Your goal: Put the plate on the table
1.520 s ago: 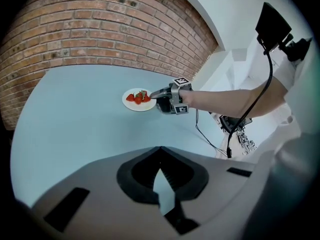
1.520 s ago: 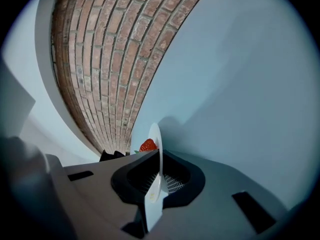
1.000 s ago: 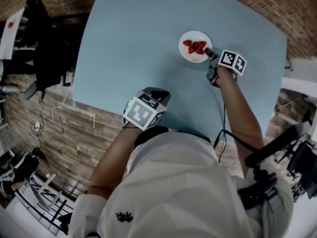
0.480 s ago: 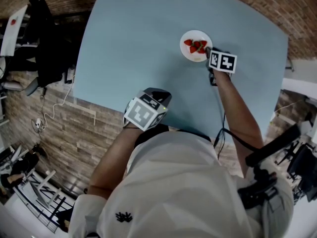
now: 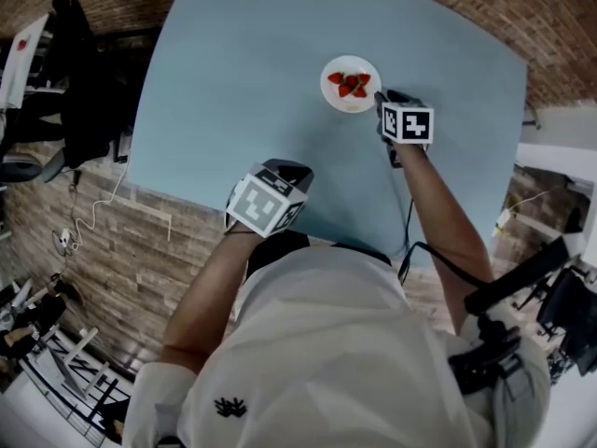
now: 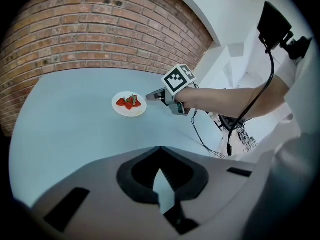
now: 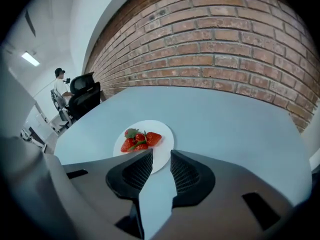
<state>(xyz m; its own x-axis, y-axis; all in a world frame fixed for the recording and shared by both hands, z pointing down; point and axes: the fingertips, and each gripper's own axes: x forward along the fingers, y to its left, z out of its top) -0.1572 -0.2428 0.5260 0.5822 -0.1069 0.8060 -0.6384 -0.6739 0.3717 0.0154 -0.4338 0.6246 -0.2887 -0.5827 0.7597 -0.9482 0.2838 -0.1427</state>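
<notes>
The right gripper's (image 7: pixel 161 154) jaws stand narrowly apart with nothing clamped. The near rim of the white plate (image 7: pixel 162 133) lies just ahead of their tips, and the plate rests flat on the pale blue table (image 7: pixel 230 116). The left gripper (image 6: pixel 160 153) hangs well back near the table's edge, its tips met on nothing. The task looks to be at the letting-go step, so the next move calls for a straight retreat without nudging the rim. The count is one plate, roughly four strawberries (image 7: pixel 140 140) heaped on it, one table and two grippers.
</notes>
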